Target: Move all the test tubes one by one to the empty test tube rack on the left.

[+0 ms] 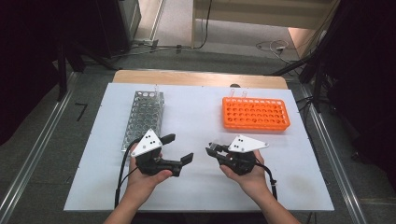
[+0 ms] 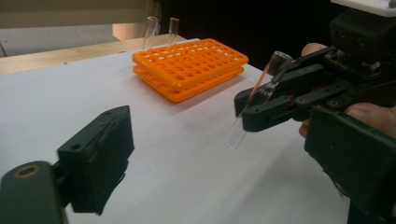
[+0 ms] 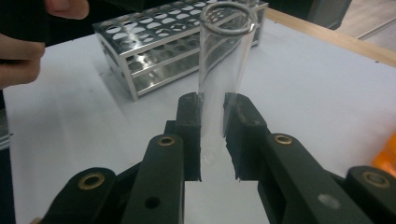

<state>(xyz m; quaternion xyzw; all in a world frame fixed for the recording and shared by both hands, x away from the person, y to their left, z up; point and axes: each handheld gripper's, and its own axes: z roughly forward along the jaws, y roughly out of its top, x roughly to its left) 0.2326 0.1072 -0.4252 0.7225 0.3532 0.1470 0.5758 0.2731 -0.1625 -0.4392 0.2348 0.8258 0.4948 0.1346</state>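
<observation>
Glass test tube (image 3: 219, 70) is pinched between the two black jaws of the right gripper (image 1: 213, 148), held clear above the white table (image 1: 196, 121), roughly midway between the steel rack (image 1: 144, 116) and the orange rack (image 1: 255, 113). Left gripper (image 1: 177, 148) sits just beside it, jaws spread apart with nothing between them.

A clear glass test tube (image 3: 219, 79), open-mouthed and tilted, sits clamped between the right gripper (image 3: 212, 135) above the white table's near middle.
</observation>
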